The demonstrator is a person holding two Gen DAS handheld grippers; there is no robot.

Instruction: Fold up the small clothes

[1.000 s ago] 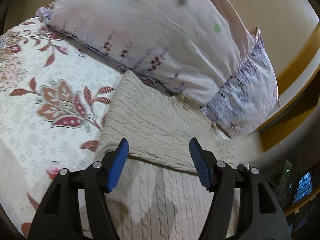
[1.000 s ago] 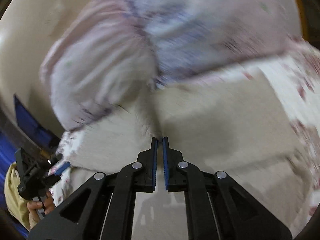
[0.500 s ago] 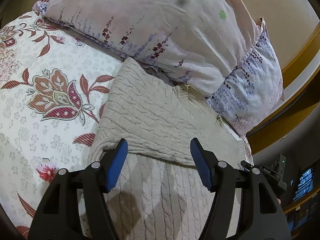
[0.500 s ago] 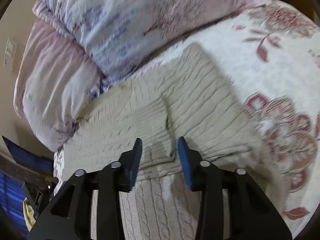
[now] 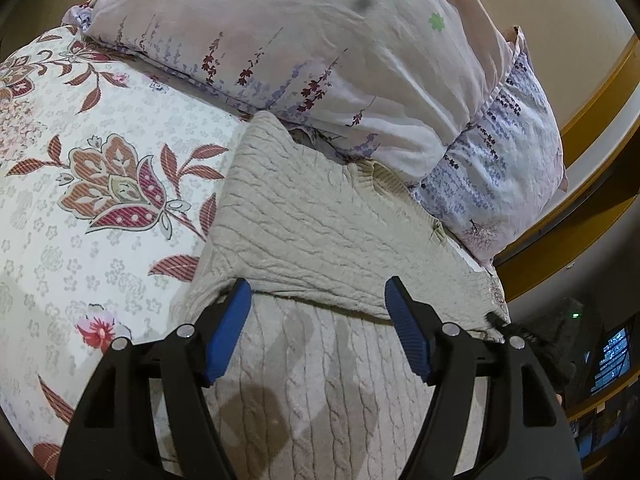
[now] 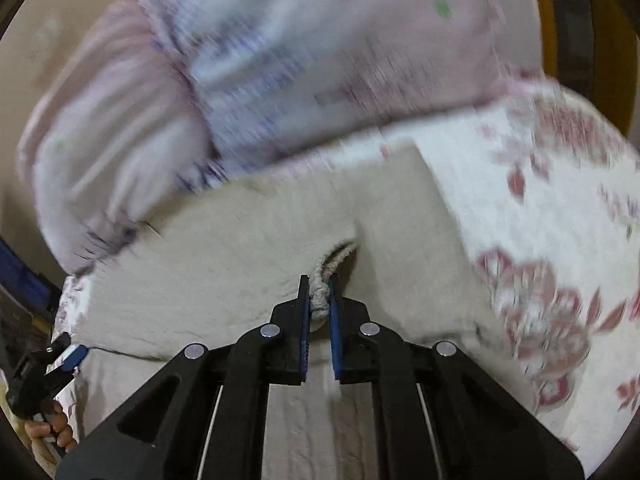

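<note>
Item: beige cable-knit sweater (image 5: 320, 216), lying on the bed (image 5: 92, 240) against the pillows (image 5: 320, 48), its upper part already folded down over the lower, the fold's free edge running across just ahead of the left gripper (image 5: 318, 324).

Left gripper: jaws apart, have just been opening a little, nothing between the pads; it hovers low over the knit.

Right gripper (image 6: 319, 304): jaws have just closed; the pads pinch a bunched lip of sweater at the folded flap's edge.

Risks, judged:
- The pinch looks shallow and may take only one layer; a pull could slip off the thick knit or drag the fold askew.
- Lifting one side alone may twist the sweater, since the left gripper holds nothing.
- The pillows crowd the far edge and could snag the cloth.

Obscured: the right wrist view is motion-blurred; knit texture and layer count at the pinch are unreadable. The sweater's near end is cut off behind both grippers; sleeves cannot be made out.
</note>
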